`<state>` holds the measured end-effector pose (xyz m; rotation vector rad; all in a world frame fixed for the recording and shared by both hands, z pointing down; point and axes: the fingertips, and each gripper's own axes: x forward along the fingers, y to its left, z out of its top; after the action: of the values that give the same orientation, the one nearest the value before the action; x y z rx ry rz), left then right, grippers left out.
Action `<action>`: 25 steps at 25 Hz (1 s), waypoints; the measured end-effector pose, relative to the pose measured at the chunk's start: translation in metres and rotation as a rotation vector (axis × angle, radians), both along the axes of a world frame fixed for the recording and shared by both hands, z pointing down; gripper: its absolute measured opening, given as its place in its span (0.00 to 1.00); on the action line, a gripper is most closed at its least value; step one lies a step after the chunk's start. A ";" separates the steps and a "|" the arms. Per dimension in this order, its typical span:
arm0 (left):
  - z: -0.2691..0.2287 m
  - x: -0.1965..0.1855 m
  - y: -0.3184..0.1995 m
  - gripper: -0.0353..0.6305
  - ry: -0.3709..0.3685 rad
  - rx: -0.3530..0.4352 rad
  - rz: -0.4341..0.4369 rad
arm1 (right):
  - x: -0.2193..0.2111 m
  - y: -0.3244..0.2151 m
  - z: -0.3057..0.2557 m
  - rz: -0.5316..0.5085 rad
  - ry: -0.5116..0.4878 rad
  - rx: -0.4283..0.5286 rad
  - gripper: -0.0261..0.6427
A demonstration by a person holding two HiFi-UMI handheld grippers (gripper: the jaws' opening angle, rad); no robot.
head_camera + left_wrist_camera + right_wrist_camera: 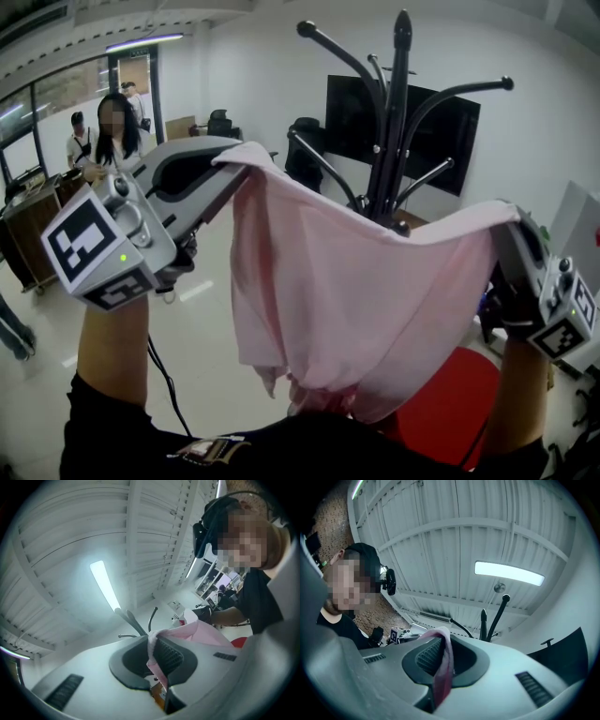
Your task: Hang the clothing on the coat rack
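Note:
A pink garment (347,300) hangs spread out between my two grippers, held up high. The left gripper (230,164) is shut on its upper left edge, and the pink cloth (206,632) runs out from between the dark pads (171,656). My right gripper (506,220) is shut on the upper right edge, where a fold of cloth (444,672) stands pinched in its jaws. Just behind the garment's top edge stands the black coat rack (398,112), its curved arms reaching up and outward. The rack's top (499,616) also shows beyond the right gripper's jaws.
A red seat (450,403) sits low on the right behind the garment. A black screen (441,122) is on the far wall behind the rack. People (117,131) stand at the back left near a wooden cabinet (33,225). A white unit (581,225) is at the right edge.

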<state>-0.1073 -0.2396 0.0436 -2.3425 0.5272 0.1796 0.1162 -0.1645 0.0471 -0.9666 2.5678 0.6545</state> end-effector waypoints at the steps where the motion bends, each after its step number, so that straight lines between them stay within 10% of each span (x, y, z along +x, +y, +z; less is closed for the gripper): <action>1: -0.001 0.000 0.000 0.06 0.001 0.008 -0.001 | 0.000 0.000 0.000 0.000 0.001 0.002 0.06; 25: 0.003 0.002 -0.002 0.06 -0.004 -0.016 0.030 | 0.016 -0.009 0.008 -0.023 -0.052 -0.044 0.07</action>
<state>-0.1056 -0.2412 0.0467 -2.3667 0.4933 0.1859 0.1324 -0.1733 0.0551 -0.9535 2.5540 0.5608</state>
